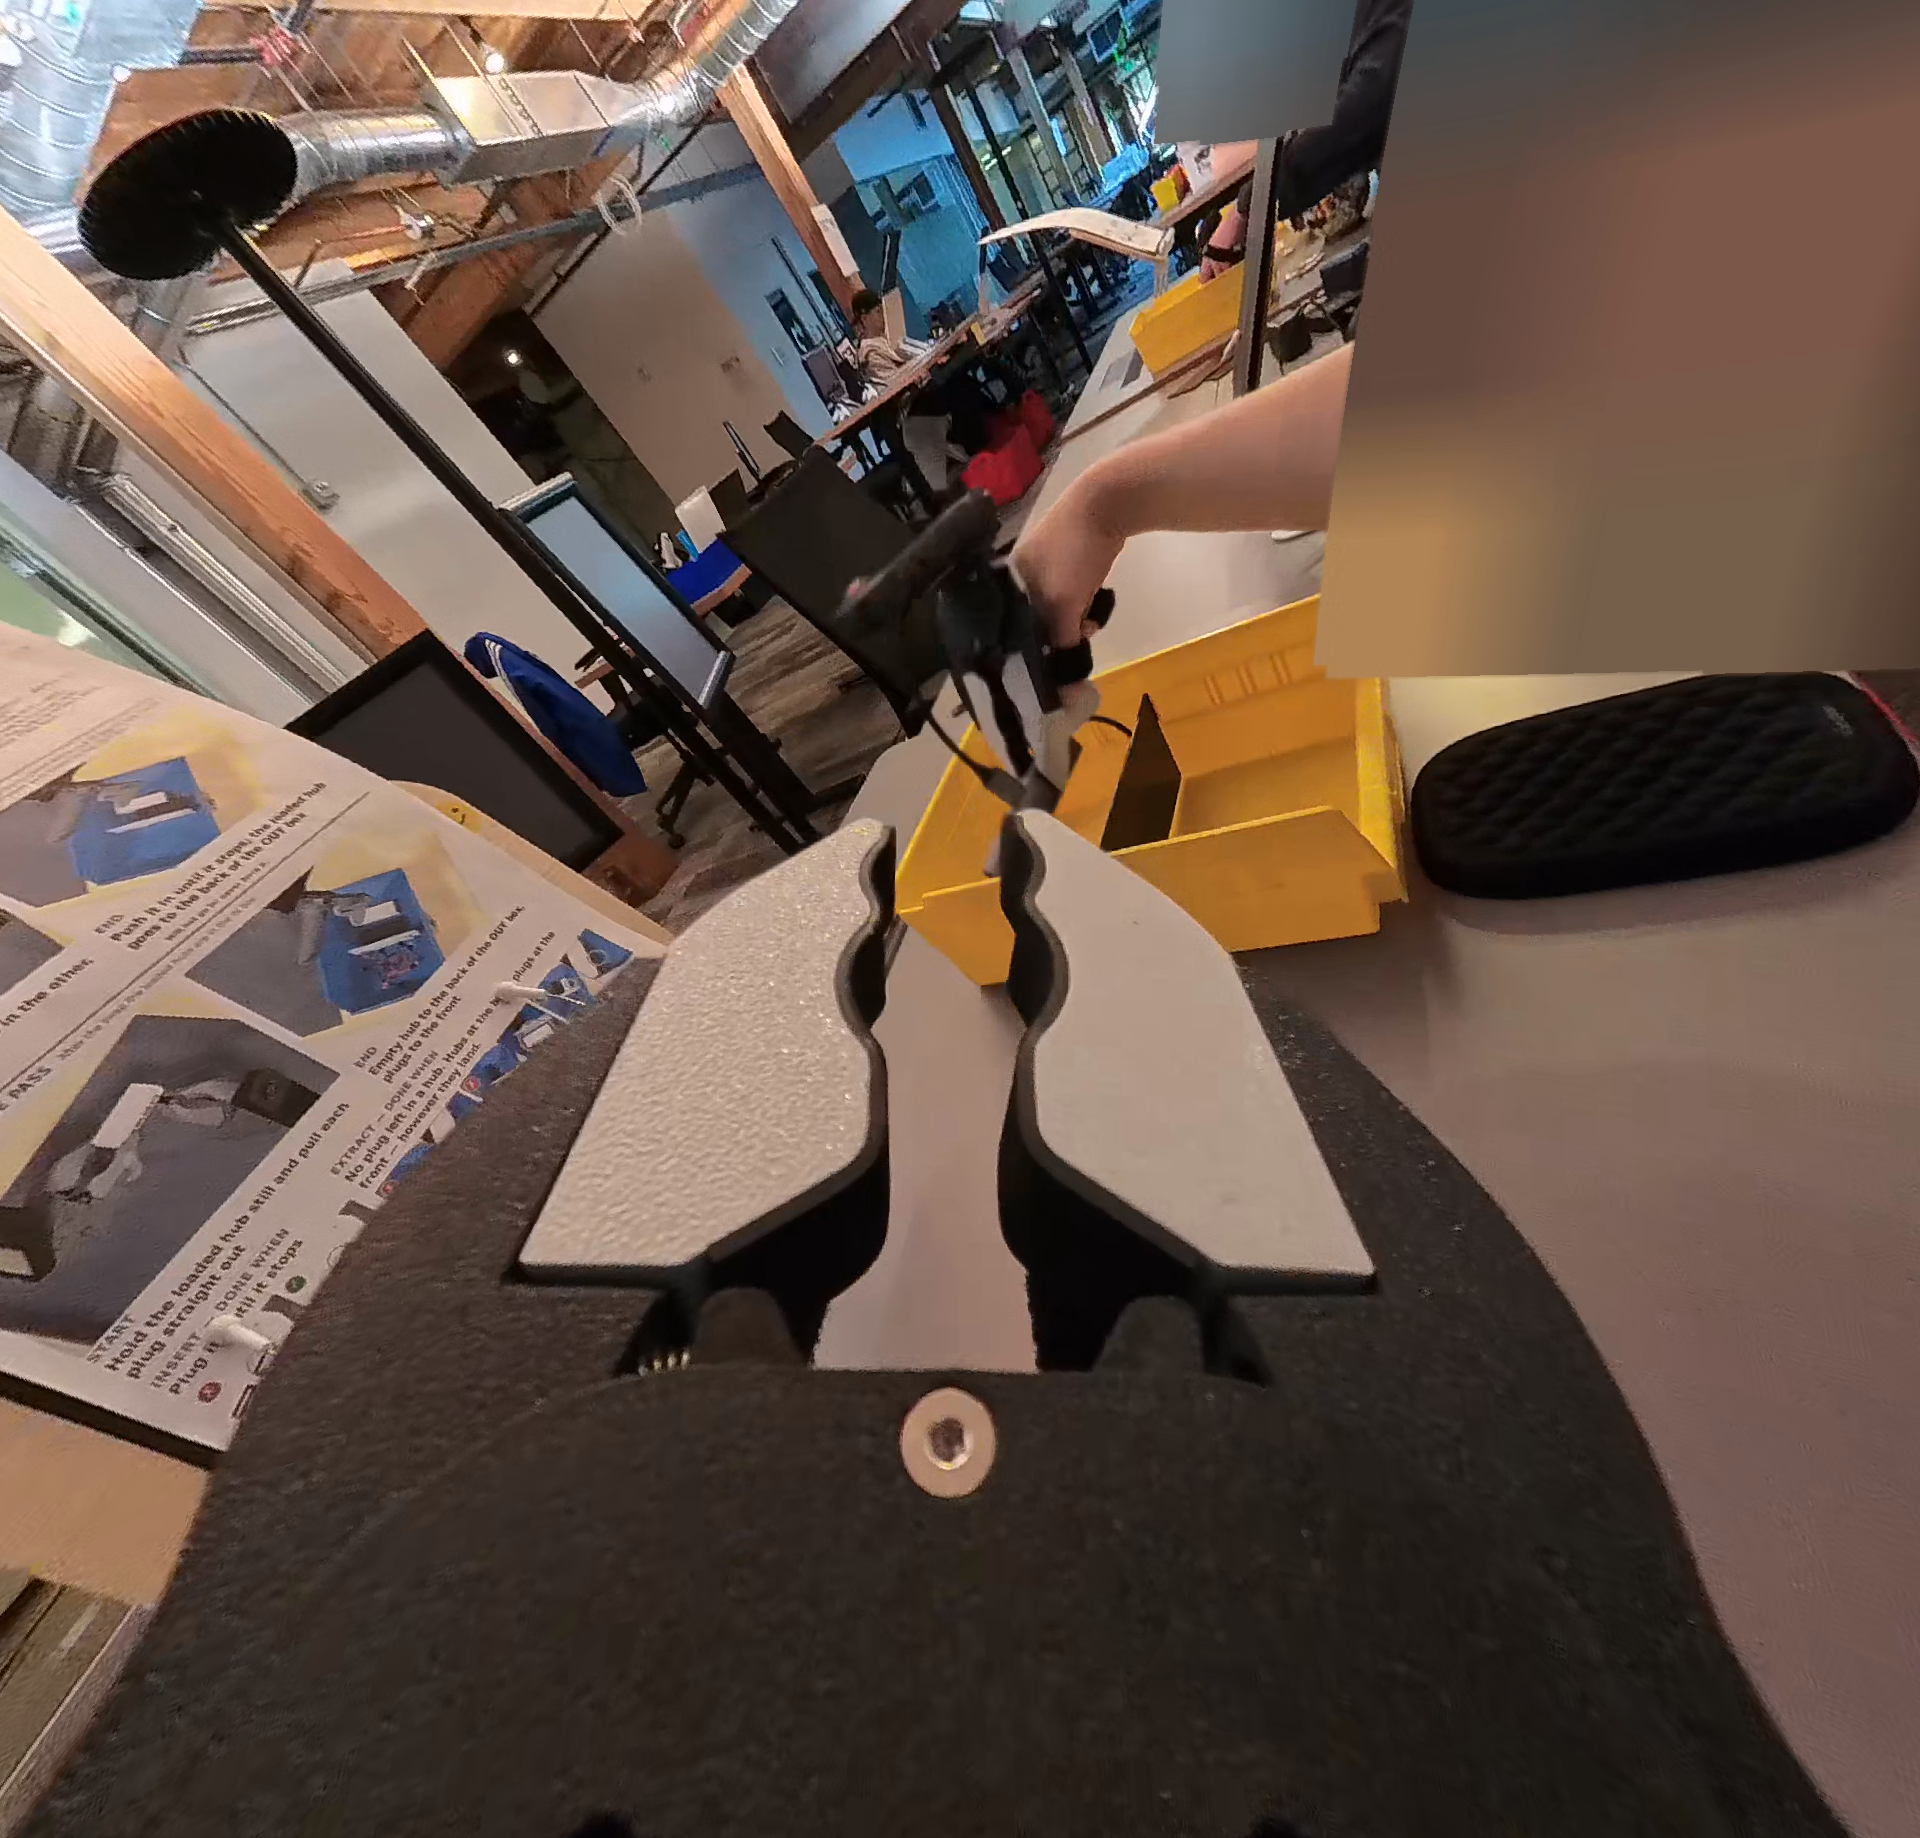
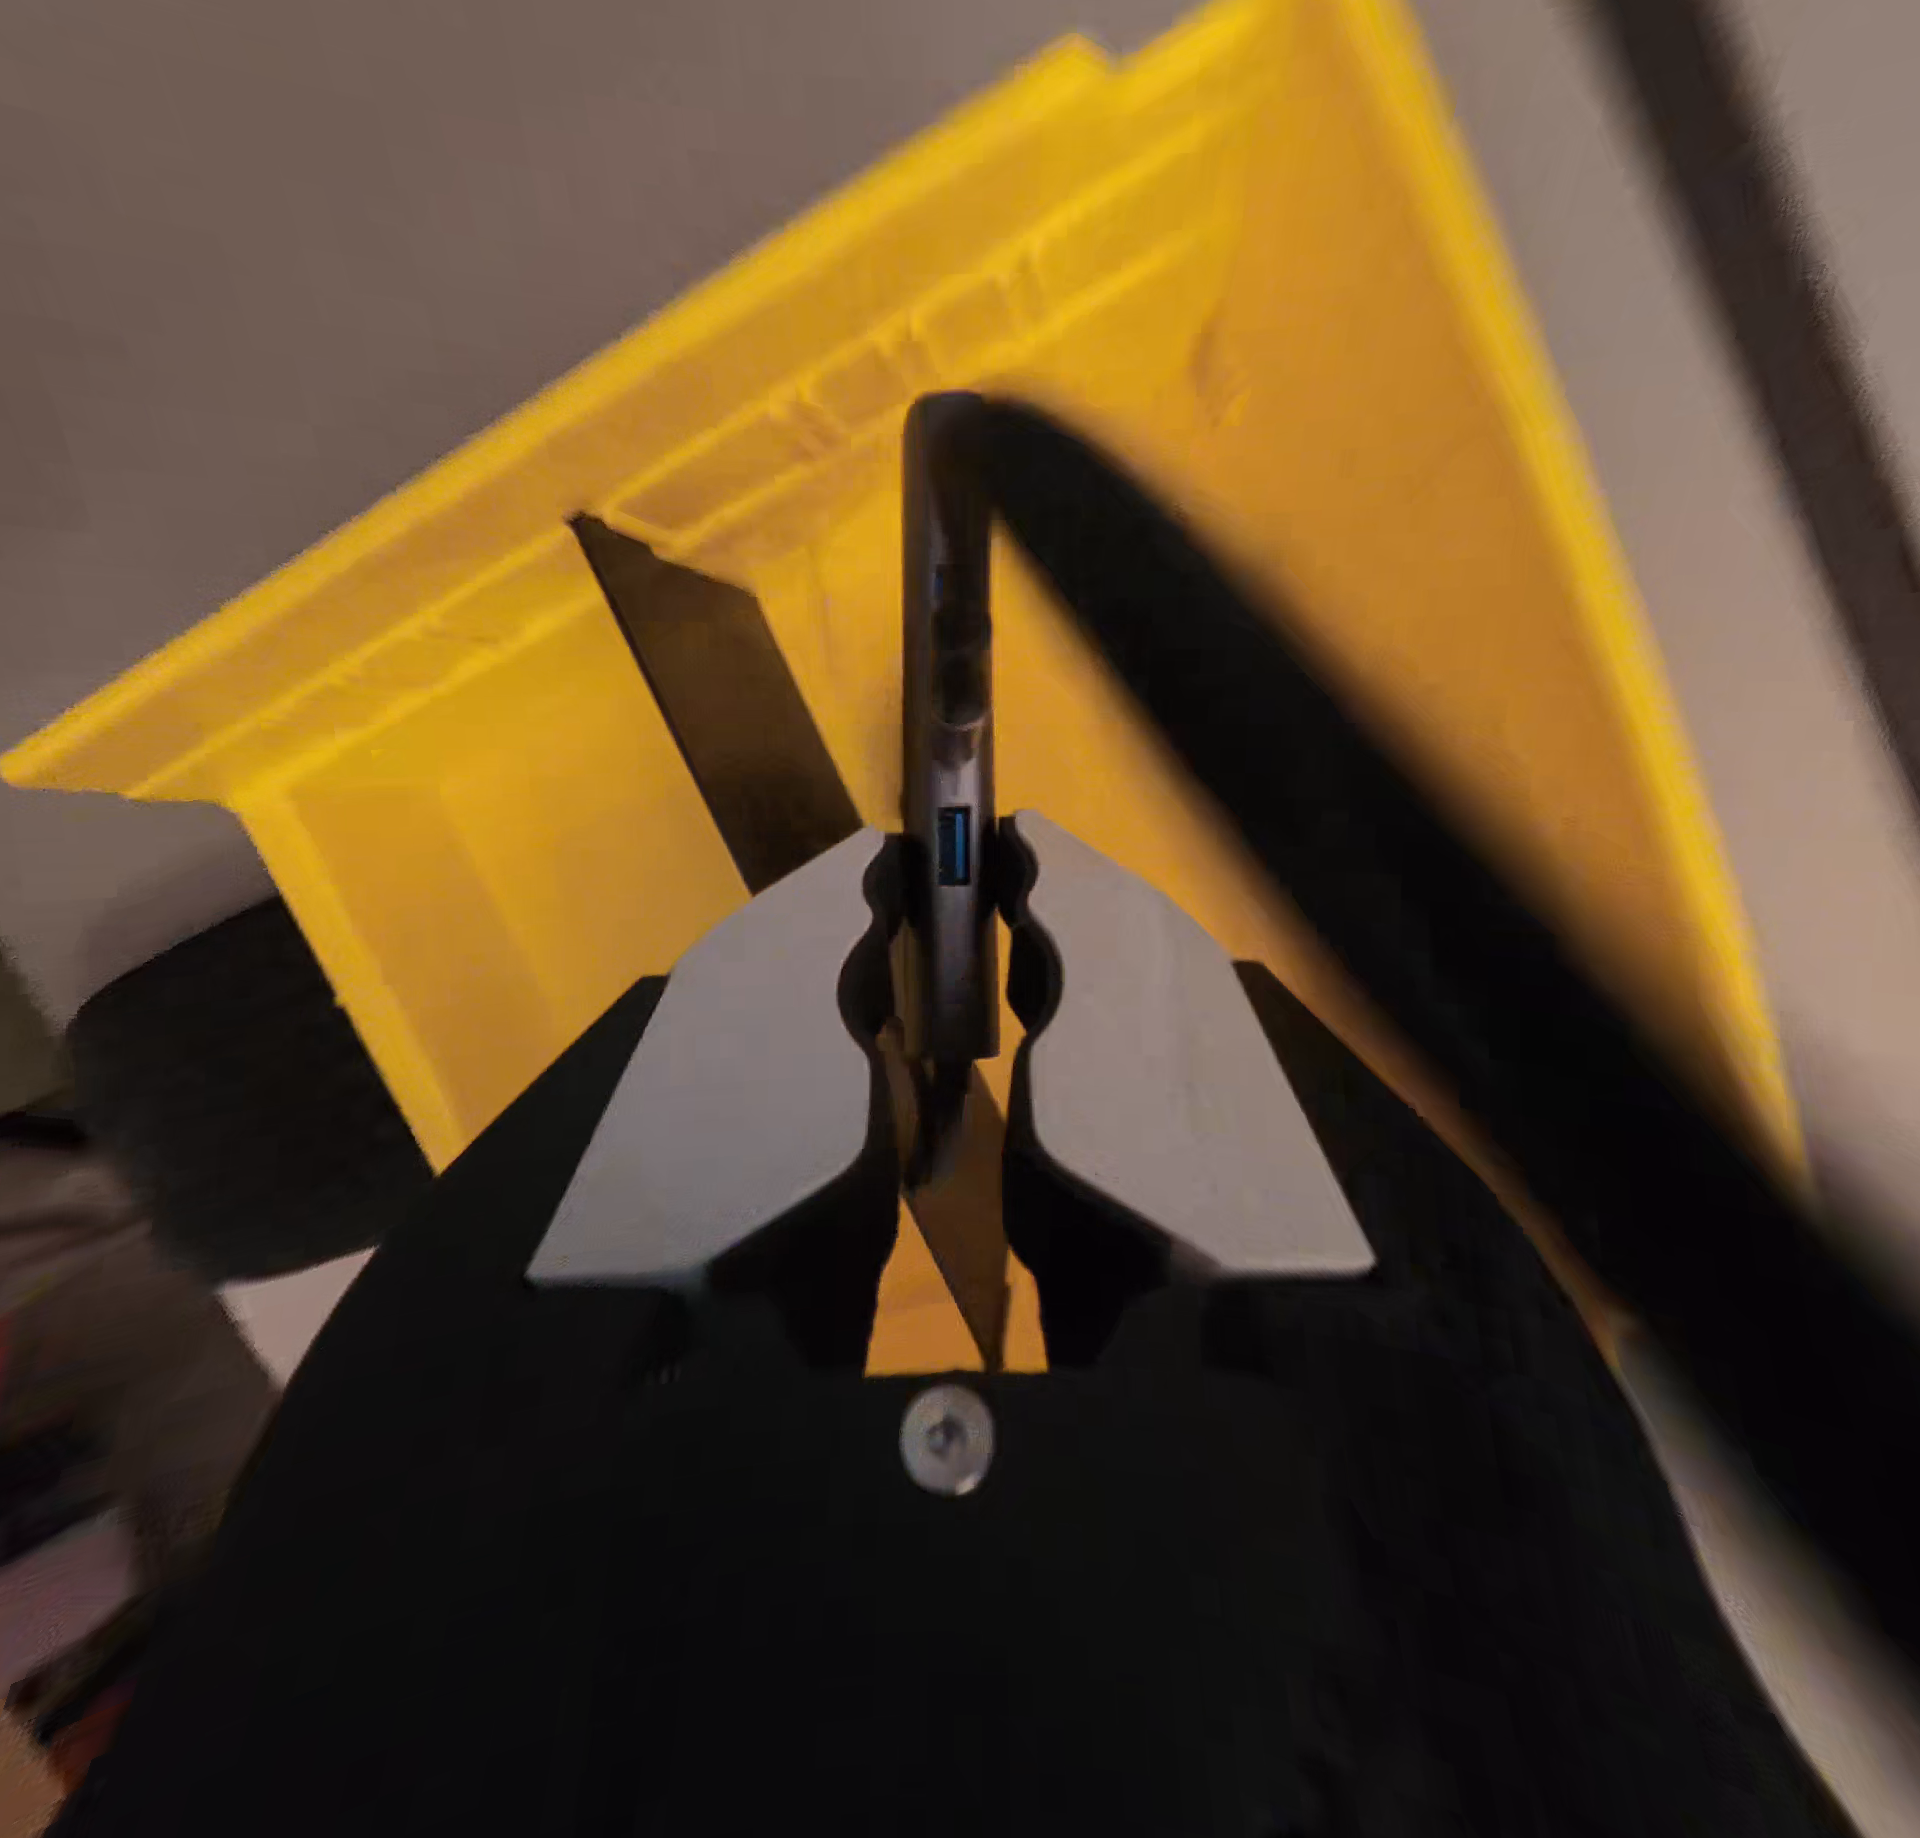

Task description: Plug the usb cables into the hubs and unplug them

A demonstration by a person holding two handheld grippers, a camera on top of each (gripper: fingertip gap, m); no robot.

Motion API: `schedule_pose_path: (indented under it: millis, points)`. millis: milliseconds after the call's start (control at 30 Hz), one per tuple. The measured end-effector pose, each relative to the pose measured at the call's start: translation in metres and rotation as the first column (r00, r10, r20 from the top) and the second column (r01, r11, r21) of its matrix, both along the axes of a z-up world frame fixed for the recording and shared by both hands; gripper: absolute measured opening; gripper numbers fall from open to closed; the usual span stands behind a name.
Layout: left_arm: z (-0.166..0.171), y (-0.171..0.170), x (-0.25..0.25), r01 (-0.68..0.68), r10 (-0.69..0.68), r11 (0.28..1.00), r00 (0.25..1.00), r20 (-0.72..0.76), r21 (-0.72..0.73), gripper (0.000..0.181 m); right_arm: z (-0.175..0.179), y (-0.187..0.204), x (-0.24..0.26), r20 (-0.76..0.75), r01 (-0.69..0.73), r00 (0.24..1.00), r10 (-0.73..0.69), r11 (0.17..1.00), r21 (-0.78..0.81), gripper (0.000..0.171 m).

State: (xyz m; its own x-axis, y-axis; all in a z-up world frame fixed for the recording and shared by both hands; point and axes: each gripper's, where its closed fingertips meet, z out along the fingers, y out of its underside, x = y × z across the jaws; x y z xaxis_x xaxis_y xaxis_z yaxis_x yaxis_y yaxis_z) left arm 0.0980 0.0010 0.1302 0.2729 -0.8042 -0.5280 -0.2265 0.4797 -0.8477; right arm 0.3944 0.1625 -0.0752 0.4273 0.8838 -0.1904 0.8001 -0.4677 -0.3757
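My right gripper [image 2: 951, 838] is shut on a slim grey USB hub [image 2: 945, 687] with a blue port, held edge-on above a yellow bin [image 2: 1351, 541] with a black divider [image 2: 717, 687]. A blurred black cable [image 2: 1299, 801] runs from the hub's far end toward the lower right. In the left wrist view, the right gripper [image 1: 1023, 791] hangs over the yellow bin [image 1: 1247, 853], held by a hand [image 1: 1060, 562]. My left gripper [image 1: 951, 843] is open and empty, low over the grey table in front of the bin.
A black padded wrist rest [image 1: 1662, 780] lies right of the bin and also shows in the right wrist view [image 2: 239, 1082]. An instruction sheet [image 1: 208, 1009] lies at the left. A second yellow bin [image 1: 1184, 318] stands farther back. A black lamp pole [image 1: 468, 500] rises behind the table.
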Motion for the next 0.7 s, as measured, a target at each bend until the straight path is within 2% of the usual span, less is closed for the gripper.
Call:
schedule_pose_path:
  millis: [133, 300, 533, 700]
  points:
    - [-0.004, 0.003, 0.003, -0.009, 0.009, 1.0, 1.0, -0.009, 0.005, 0.018, -0.039, -0.005, -0.003, 0.07, -0.001, 0.997, 0.016, 0.979, -0.203, 0.018]
    - [-0.007, 0.008, 0.003, -0.013, 0.012, 1.0, 1.0, -0.014, -0.008, 0.018, -0.052, 0.001, 0.002, 0.066, 0.044, 0.997, -0.027, 0.961, -0.272, 0.022]
    - [-0.006, 0.013, -0.002, -0.032, 0.032, 0.999, 0.999, -0.012, -0.013, 0.019, -0.056, 0.001, 0.009, 0.158, 0.058, 0.987, -0.018, 0.965, -0.256, 0.035]
    - [0.002, 0.009, -0.01, -0.053, 0.053, 0.998, 0.999, -0.006, 0.014, 0.019, -0.028, 0.002, 0.008, 0.119, 0.049, 0.993, -0.027, 0.981, -0.19, 0.047]
